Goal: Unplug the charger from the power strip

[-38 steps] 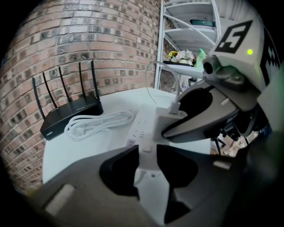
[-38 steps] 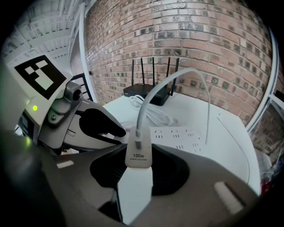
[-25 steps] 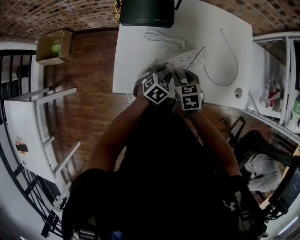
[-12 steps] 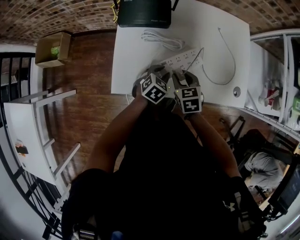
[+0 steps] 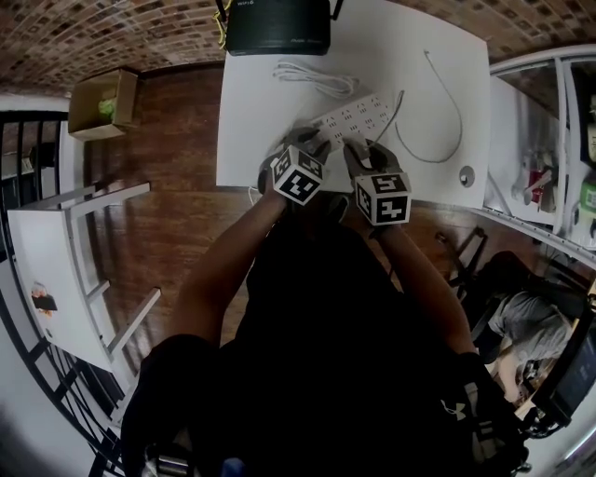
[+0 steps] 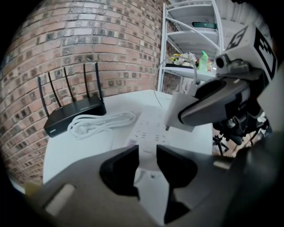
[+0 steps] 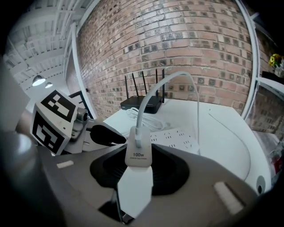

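The white power strip (image 5: 358,114) lies on the white table (image 5: 251,140). My left gripper (image 6: 146,162) is shut on the strip's near end (image 6: 148,128), pinning it down. My right gripper (image 7: 138,170) is shut on the white charger (image 7: 138,157), which hangs clear of the strip. In the left gripper view the charger (image 6: 177,111) hovers just above the sockets with its prongs showing. Its white cable (image 7: 177,77) arches up from it and runs out across the table (image 5: 447,112).
A black router (image 5: 277,26) with antennas stands at the table's far edge, with a coiled white cord (image 5: 312,79) beside it. A metal shelf rack (image 6: 191,44) stands to the right. On the wooden floor at left are a cardboard box (image 5: 102,98) and a white stand (image 5: 56,252).
My right gripper has risen a little with the charger in it and rolled slightly. The left gripper has stayed on the strip.
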`<action>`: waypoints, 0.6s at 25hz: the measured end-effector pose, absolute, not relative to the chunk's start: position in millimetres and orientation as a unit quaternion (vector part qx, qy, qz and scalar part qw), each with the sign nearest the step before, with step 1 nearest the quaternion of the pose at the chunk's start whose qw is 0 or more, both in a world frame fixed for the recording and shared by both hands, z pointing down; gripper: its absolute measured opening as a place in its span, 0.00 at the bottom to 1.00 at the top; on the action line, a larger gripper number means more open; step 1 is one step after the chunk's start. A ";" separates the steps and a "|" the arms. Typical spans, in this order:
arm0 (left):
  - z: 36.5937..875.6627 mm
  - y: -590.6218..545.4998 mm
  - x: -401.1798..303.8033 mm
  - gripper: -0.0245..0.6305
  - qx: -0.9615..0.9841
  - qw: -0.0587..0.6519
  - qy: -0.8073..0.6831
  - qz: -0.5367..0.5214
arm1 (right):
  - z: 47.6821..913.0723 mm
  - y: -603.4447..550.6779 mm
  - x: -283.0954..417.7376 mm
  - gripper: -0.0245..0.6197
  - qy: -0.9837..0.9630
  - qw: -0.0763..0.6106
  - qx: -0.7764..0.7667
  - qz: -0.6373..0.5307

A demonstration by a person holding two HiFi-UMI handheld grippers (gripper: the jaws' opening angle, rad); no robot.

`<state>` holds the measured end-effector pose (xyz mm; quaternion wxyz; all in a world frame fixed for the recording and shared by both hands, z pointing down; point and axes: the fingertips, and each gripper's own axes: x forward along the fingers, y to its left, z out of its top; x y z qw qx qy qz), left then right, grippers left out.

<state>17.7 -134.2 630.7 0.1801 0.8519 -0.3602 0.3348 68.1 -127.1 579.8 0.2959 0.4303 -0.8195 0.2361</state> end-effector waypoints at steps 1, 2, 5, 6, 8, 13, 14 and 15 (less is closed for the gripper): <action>627.8 -135.2 17.1 0.23 0.851 0.183 -0.368 0.328 | 577.7 -126.9 69.7 0.25 -0.820 0.287 0.432 0.242; 623.7 -135.9 16.4 0.23 0.850 0.184 -0.376 0.319 | 575.6 -126.7 70.9 0.25 -0.821 0.278 0.433 0.248; 607.9 -133.8 14.7 0.23 0.853 0.178 -0.392 0.294 | 569.4 -125.7 73.0 0.26 -0.821 0.249 0.435 0.273; 602.6 -130.7 14.3 0.23 0.854 0.177 -0.396 0.287 | 567.7 -124.7 73.7 0.26 -0.821 0.239 0.435 0.283; 590.6 -122.6 14.5 0.21 0.856 0.181 -0.401 0.271 | 563.7 -123.3 76.9 0.26 -0.820 0.220 0.436 0.299; 557.6 -105.4 22.7 0.17 0.865 0.189 -0.402 0.232 | 552.9 -124.4 98.7 0.26 -0.816 0.191 0.449 0.311; 552.6 -102.3 23.3 0.16 0.866 0.191 -0.404 0.227 | 551.9 -123.6 103.4 0.26 -0.814 0.187 0.452 0.313; 548.2 -99.3 23.7 0.16 0.865 0.195 -0.405 0.222 | 551.5 -122.6 108.1 0.26 -0.813 0.183 0.454 0.316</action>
